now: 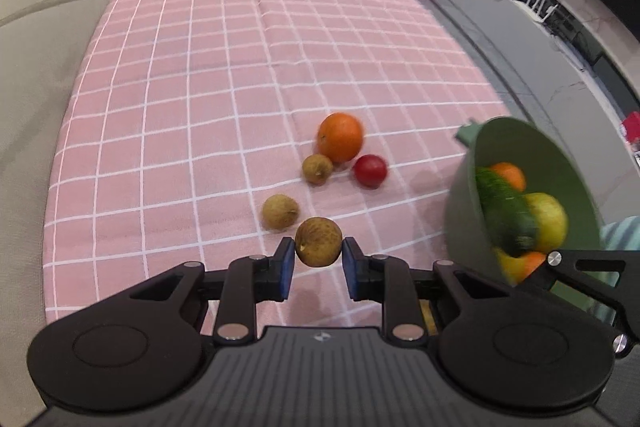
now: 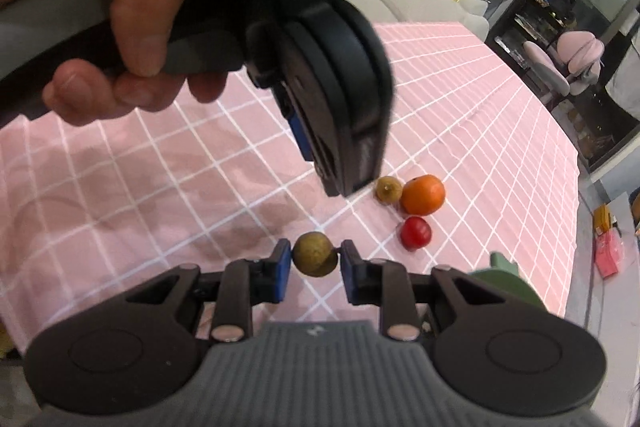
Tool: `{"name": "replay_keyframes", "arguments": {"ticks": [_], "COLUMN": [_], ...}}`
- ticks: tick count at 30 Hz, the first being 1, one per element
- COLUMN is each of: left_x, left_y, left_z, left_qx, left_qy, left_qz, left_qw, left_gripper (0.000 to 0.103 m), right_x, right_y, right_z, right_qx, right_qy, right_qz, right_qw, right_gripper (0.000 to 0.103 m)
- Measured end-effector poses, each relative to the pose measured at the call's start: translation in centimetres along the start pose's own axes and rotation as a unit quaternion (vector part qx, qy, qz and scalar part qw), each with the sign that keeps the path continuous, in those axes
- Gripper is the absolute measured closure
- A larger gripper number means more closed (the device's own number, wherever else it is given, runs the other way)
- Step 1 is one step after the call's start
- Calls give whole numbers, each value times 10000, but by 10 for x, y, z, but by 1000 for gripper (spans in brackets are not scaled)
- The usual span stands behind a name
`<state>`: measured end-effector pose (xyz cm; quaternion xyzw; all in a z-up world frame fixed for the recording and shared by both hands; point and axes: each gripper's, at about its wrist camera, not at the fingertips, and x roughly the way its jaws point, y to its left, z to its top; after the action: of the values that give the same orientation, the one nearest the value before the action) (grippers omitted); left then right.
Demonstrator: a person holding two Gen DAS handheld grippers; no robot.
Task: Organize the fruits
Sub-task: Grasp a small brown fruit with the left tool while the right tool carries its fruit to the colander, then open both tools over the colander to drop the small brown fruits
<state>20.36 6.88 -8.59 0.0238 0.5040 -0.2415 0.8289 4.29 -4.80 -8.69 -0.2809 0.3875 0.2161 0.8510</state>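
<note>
Desk [image 1: 200, 67] under a pink checked cloth carried everything. Green bowl [image 1: 560, 155] sat at its right edge, tilted in the left wrist view, already holding a cucumber [image 1: 506, 215], an apple [image 1: 550, 219] and oranges, so it looked like the collection point. Loose fruit remained mid-cloth: orange [image 1: 340, 137], red tomato [image 1: 371, 170], two brown longans [image 1: 317, 169] [image 1: 280, 211]. Left gripper [image 1: 319, 263] had its jaws clamped on a third longan [image 1: 319, 242], held clear of the cloth. Right gripper [image 2: 315, 261] had its jaws clamped on another longan [image 2: 315, 254]. Person's hand [image 2: 120, 27] gripped the left tool's handle above. Judgement: both small fruits were lifted for transfer to the bowl; light pinch because the shells could crack or slip.
</note>
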Motion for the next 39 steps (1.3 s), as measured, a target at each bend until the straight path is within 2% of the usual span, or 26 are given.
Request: {"name": "replay_keyframes", "arguments": {"ticks": [4,8,12,16,22,28,31,35,39], "left_x": [-21,-42,-52,-47,-31,-8,5,22,35], "left_y": [-16,-37,-68,-103,-131,-150,-154,-160,-160], "left_z": [3,6,6,1,-4,-7,-6,-6,-2], "left_qx": [199,377,724,1163,1375,1563,1487,1517,1343], "left_qy": [-158,-372,-427,-270,-8,397,606,880,1096], "left_qz": [-152,-459,-754,-855,-1134,-1170,-1285,-1211,-1258], "left_qw": [9996,9975,9936,9892,9840,9799,9786,9770,9768], "left_gripper": [75,75,75,75,75,75,75,75,75], "right_x": [-33,-63,-87,-102,-104,-94,-86,-74,-60], "right_y": [-11,-28,-42,-61,-92,-120,-131,-147,-151], "right_z": [-9,-20,-35,-53,-88,-109,-116,-120,-123], "right_qx": [282,727,1026,1281,1839,2156,2294,2554,2596], "right_qy": [-226,-410,-401,-274,155,521,653,830,1013], "right_qz": [-31,-61,-210,-389,-575,-541,-303,0,233], "right_qw": [9993,9965,9937,9906,9811,9736,9707,9633,9601], "right_gripper": [80,80,80,80,80,80,80,80,80]}}
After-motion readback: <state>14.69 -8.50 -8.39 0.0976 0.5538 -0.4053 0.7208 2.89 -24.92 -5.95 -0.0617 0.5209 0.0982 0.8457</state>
